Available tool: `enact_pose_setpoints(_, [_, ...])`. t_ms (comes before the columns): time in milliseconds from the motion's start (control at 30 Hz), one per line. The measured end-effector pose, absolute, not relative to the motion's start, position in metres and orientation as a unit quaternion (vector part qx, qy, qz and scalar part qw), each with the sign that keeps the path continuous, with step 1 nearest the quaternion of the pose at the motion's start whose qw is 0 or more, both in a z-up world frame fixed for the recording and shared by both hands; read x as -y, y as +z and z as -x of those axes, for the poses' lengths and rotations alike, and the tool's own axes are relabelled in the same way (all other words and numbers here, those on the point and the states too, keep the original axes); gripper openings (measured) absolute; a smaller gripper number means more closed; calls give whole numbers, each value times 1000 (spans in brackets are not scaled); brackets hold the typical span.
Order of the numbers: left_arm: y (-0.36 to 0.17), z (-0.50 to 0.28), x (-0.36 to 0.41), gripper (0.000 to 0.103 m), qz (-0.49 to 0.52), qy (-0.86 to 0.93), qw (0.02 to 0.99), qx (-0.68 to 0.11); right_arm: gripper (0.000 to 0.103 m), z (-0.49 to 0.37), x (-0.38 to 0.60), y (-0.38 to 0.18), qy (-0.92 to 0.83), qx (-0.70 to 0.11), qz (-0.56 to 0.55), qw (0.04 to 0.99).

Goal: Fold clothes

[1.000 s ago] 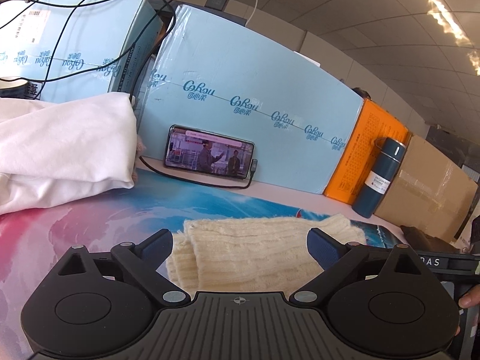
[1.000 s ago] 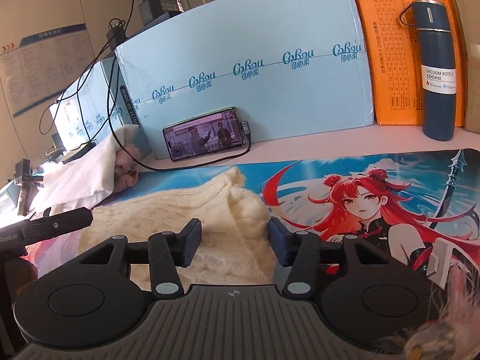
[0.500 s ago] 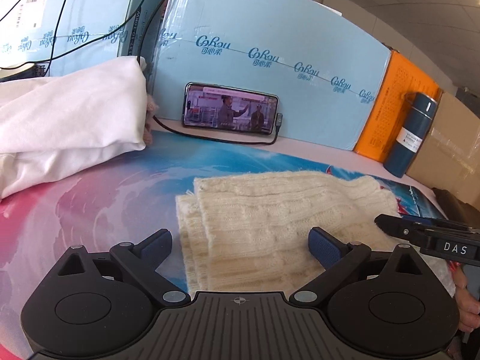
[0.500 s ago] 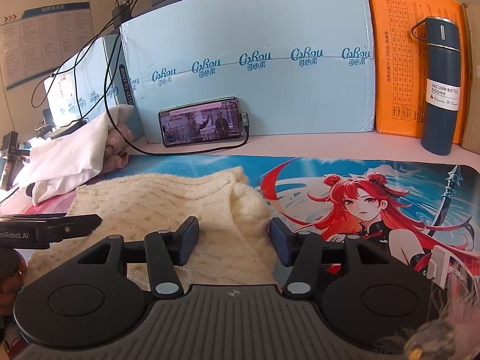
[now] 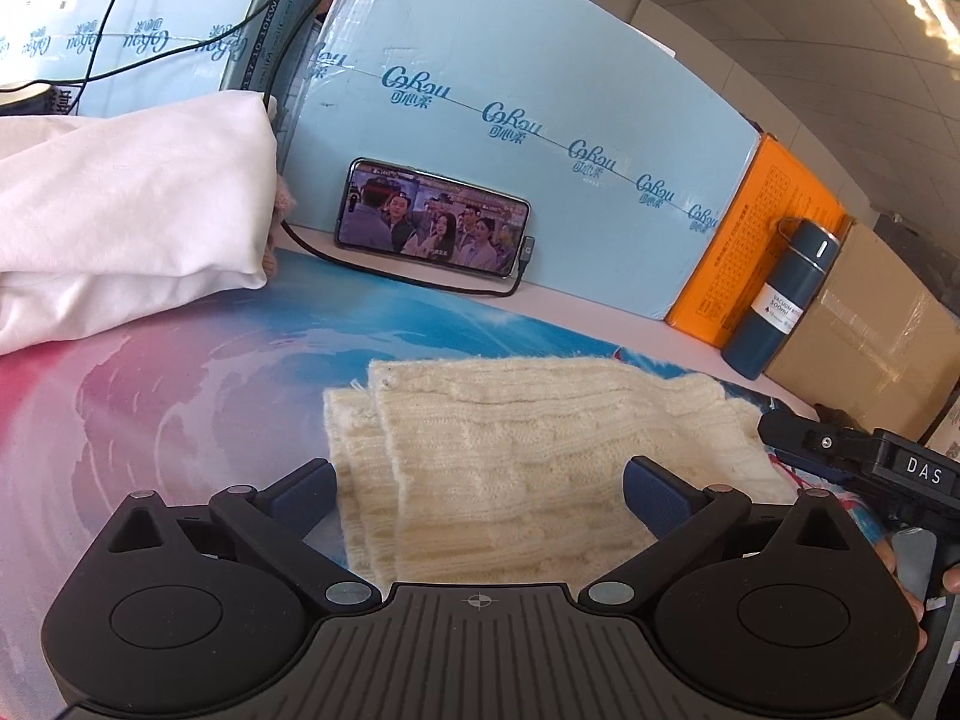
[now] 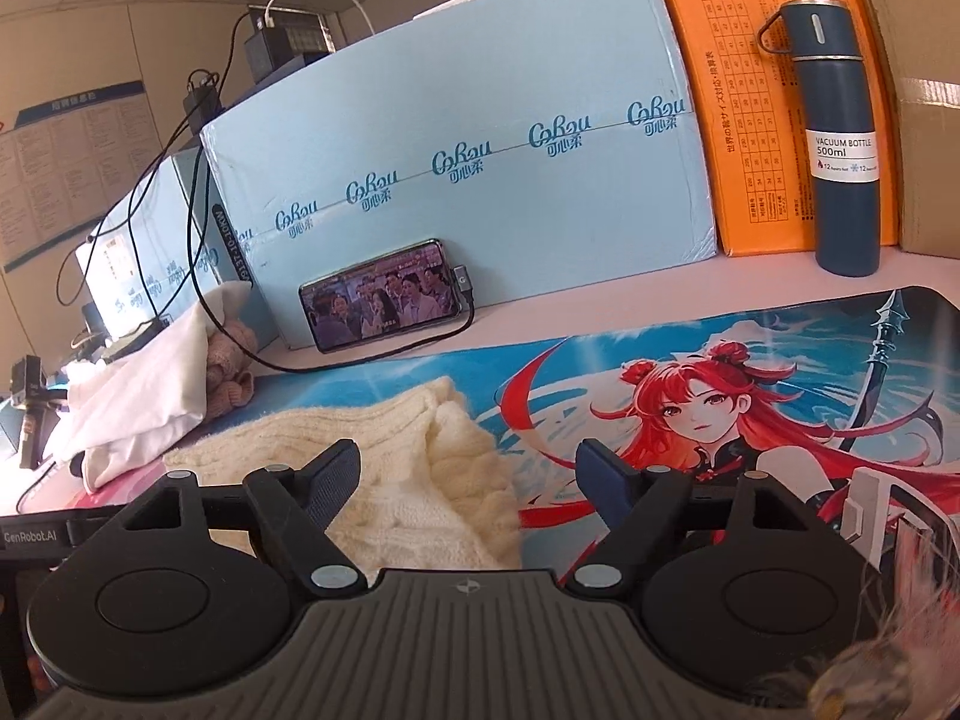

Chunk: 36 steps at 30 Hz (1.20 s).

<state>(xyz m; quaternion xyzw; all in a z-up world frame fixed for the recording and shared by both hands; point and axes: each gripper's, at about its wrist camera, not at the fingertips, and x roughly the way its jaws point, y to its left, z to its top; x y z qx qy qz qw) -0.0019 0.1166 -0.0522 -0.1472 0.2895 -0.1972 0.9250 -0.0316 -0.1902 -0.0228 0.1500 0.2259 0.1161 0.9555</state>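
The right gripper hovered over the cream knitted sweater, its jaws opening with the sweater's right edge below them, unpinched. The sweater lay folded on the printed desk mat. Behind the sweater a phone leaned on a blue box. Left of the sweater sat white cloth.

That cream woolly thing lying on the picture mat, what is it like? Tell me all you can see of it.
The cream sweater is a thick, cable-knit garment, soft and fuzzy-looking. It lies folded in layers on the printed mat, with stacked edges showing at its left end and a bunched, rounded lump at its right end in the right wrist view. It sits in front of both grippers; no pad presses on it. The white cloth pile lies apart from it.
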Motion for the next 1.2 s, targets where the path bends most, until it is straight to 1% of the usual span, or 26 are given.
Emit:
enact_pose_setpoints(133, [-53, 0, -125, 103, 181, -208, 920, -279, 93, 66, 206, -15, 82, -230, -204, 948])
enact_pose_setpoints(267, [-52, 2, -131, 103, 196, -207, 922, -261, 93, 106, 206, -8, 59, -261, -200, 943])
enact_pose_setpoints(333, [-51, 2, -129, 103, 191, -206, 924, -260, 94, 121, 207, -7, 57, -278, -217, 934])
enact_pose_setpoints(533, [-52, 3, -127, 103, 179, -207, 924, -269, 94, 126, 214, -20, 108, -368, -367, 848])
enact_pose_setpoints(633, [-53, 3, -123, 103, 163, -208, 922, -284, 94, 122, 214, -31, 108, -389, -423, 811])
enact_pose_setpoints(733, [-52, 9, -109, 103, 117, -204, 929, -287, 94, 118, 209, -37, 114, -382, -446, 801])
enact_pose_setpoints(900, [-53, 12, -106, 103, 104, -211, 927, -292, 94, 99, 197, -41, 105, -361, -476, 795])
enact_pose_setpoints(1000, [-53, 13, -104, 103, 95, -210, 928, -294, 99, 91, 187, -40, 78, -345, -479, 803])
enact_pose_setpoints(1067, [-53, 13, -102, 103, 92, -211, 927, -295, 100, 86, 178, -41, 60, -327, -476, 814])
enact_pose_setpoints(1133, [-53, 13, -102, 103, 90, -212, 927, -296, 98, 83, 169, -41, 46, -314, -462, 828])
enact_pose_setpoints(1167, [-53, 13, -103, 103, 91, -214, 927, -296, 90, 82, 165, -41, 41, -311, -454, 834])
enact_pose_setpoints(1200, [-53, 13, -103, 103, 92, -215, 926, -296, 79, 82, 162, -43, 34, -308, -447, 839])
